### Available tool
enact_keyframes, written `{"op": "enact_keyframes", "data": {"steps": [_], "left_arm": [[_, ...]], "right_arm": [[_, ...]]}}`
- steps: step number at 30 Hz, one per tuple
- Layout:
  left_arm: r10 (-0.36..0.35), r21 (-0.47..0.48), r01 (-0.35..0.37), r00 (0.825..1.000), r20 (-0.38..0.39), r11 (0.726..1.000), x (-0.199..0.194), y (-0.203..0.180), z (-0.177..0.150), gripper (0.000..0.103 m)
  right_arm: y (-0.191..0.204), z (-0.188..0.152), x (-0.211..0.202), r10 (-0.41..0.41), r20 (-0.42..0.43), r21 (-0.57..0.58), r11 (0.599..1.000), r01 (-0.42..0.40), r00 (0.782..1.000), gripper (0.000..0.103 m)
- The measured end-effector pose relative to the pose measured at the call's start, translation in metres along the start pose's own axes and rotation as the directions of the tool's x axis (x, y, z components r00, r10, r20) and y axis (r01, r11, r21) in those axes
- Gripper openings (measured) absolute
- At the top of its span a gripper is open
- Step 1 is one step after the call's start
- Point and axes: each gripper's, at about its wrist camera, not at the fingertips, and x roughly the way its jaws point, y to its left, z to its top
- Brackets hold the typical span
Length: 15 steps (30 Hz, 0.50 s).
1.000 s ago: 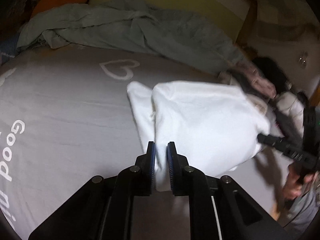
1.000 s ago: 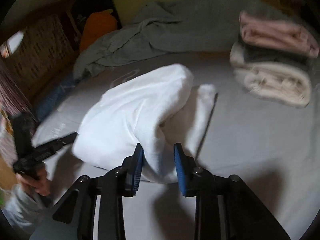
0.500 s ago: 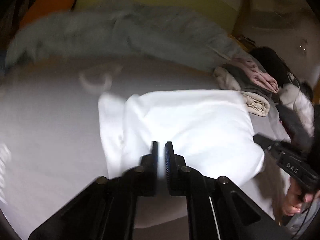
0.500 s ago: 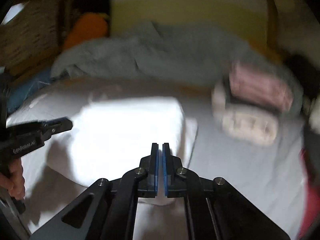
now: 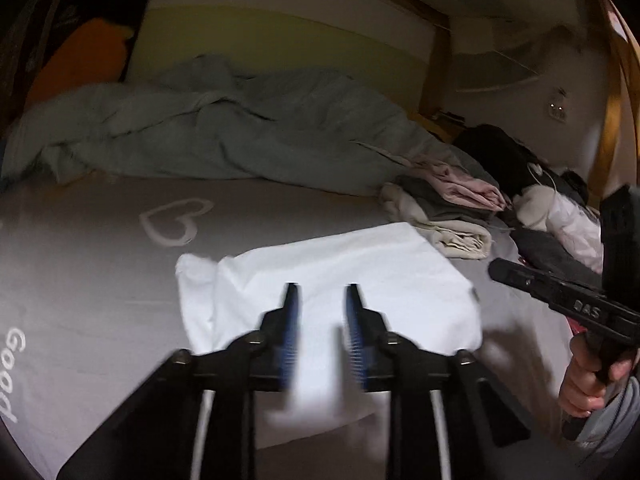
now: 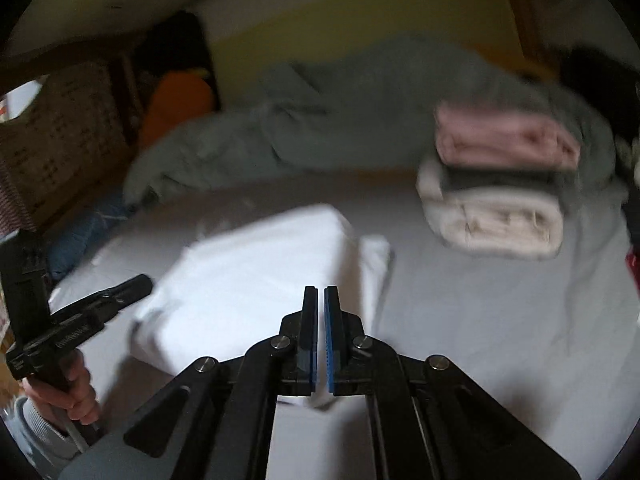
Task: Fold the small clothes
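Since half second ago left gripper (image 5: 319, 320) has spread fingers, letting go of white garment (image 5: 360, 280). Right gripper (image 6: 320, 336) pinched together, cloth between pads not discernible. Garment lies folded, frame centre, on grey sheet (image 5: 100, 280). Folded stack (image 6: 500, 184) upper right; crumpled duvet (image 5: 208, 136) beyond.

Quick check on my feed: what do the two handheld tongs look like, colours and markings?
Both are matte black frames with silver bolts. The left tongs and right tongs carry ribbed blue pads. White lettering marks the right one's side. Bare hand, grey ribbed cuff.
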Motion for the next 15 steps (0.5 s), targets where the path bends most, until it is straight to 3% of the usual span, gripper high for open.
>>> {"op": "enact_keyframes", "data": {"steps": [2, 4, 6, 7, 11, 15], "left_arm": [[-0.005, -0.021, 0.004, 0.999, -0.042, 1.000, 0.007, -0.004, 0.000, 0.036], [0.003, -0.031, -0.005, 0.996, -0.088, 0.999, 0.017, -0.004, -0.007, 0.036], [0.096, 0.032, -0.092, 0.981, -0.167, 0.995, 0.033, -0.005, -0.017, 0.037], [0.120, 0.053, -0.112, 0.971, -0.206, 0.992, 0.042, -0.004, -0.024, 0.037], [0.160, 0.106, -0.141, 0.965, -0.205, 0.984, 0.048, -0.009, -0.031, 0.038], [0.104, 0.042, -0.098, 0.980, -0.167, 0.994, 0.037, -0.003, -0.018, 0.036]], "right_arm": [[0.011, -0.003, 0.005, 0.034, -0.043, 0.002, 0.999, -0.034, 0.998, 0.003], [0.019, -0.012, 0.022, -0.008, -0.108, -0.004, 1.000, 0.008, 0.994, 0.003], [0.018, -0.028, 0.050, -0.070, -0.198, -0.012, 0.998, 0.069, 0.978, 0.002], [0.015, -0.036, 0.055, -0.051, -0.199, 0.001, 0.999, 0.053, 0.979, 0.002], [0.020, -0.040, 0.052, -0.054, -0.186, -0.046, 0.998, 0.046, 0.981, 0.000], [0.017, -0.026, 0.034, 0.006, -0.157, 0.018, 1.000, -0.003, 0.988, 0.000]]}}
